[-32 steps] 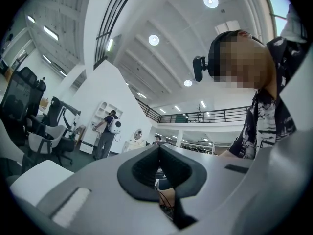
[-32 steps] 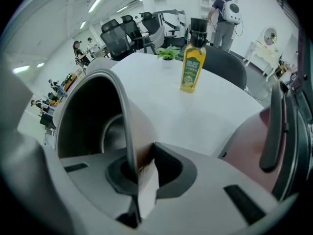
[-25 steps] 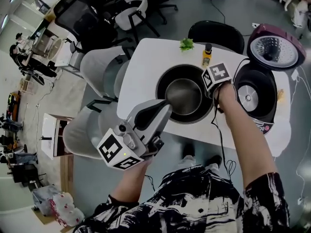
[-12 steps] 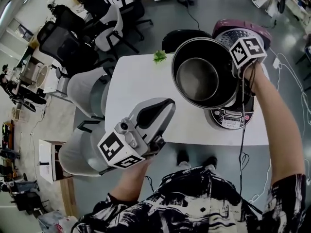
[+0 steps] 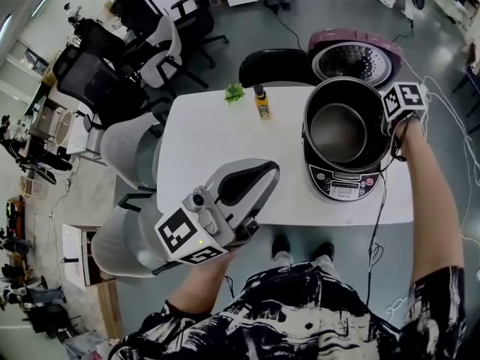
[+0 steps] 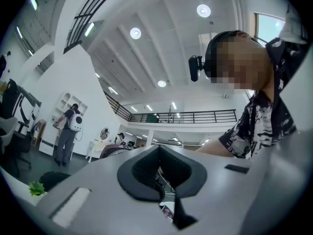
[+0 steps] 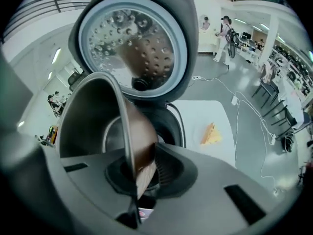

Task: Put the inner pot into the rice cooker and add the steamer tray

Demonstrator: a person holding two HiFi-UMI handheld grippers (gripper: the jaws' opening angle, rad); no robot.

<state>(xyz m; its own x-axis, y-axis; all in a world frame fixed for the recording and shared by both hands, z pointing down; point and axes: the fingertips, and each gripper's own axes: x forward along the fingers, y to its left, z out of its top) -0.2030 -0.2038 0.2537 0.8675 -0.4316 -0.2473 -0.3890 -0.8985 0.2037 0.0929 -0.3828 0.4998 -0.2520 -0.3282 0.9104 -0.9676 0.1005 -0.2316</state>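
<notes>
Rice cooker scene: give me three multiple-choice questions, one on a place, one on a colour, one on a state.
1. Where is the inner pot relative to the rice cooker?
A held over its opening
B seated inside, released
C far off to its side

2. What colour is the outside of the lid?
A green
B dark purple-red
C white

3. The right gripper is:
A open, empty
B shut on nothing
C shut on the pot's rim

Answers:
1. A: the pot hangs above the cooker's body.
2. B: the open lid's edge shows that colour.
3. C: the jaws pinch the pot's wall.
</notes>
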